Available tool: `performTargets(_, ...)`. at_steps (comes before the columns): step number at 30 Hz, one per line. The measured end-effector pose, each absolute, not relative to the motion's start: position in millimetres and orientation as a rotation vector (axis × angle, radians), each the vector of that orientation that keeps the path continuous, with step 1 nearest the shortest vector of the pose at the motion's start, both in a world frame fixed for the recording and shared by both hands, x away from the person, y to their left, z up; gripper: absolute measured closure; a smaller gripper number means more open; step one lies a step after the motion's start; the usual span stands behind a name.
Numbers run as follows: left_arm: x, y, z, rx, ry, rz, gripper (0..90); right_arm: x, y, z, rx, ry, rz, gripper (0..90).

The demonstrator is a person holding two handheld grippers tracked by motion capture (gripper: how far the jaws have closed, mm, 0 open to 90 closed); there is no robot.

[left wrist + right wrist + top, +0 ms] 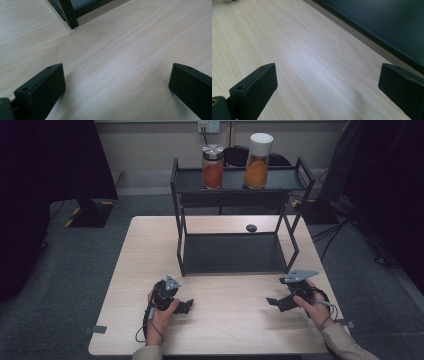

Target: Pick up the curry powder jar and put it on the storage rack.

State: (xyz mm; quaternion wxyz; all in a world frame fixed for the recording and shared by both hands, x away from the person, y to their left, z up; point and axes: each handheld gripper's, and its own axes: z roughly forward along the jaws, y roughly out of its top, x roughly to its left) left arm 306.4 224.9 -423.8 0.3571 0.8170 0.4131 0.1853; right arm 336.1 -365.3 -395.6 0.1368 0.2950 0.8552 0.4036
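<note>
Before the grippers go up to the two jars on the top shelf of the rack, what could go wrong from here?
1. The red spice jar and the orange spice jar are tall and stand close together; gripping one could knock the other over.
2. Both stand high on the black rack; a tipped jar might fall off it.
3. The left gripper and right gripper are open near the table; lifting them, they may hit the rack's rails.

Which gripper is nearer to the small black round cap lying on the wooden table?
The right gripper. The small black round cap lies behind the black metal rack, up and slightly left of that gripper; the left gripper sits farther off, toward the table's front left.
</note>
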Motion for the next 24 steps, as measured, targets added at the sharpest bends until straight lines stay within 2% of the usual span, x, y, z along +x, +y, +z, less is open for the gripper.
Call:
performTargets(20,306,225,-424,2.109,1.066,0.478,0.0,326,-375,-409,0.780,2.518,1.008,1.2)
performTargets(24,306,225,-424,2.108,1.068,0.478,0.0,328,-386,-417,0.823,2.523,1.062,0.0)
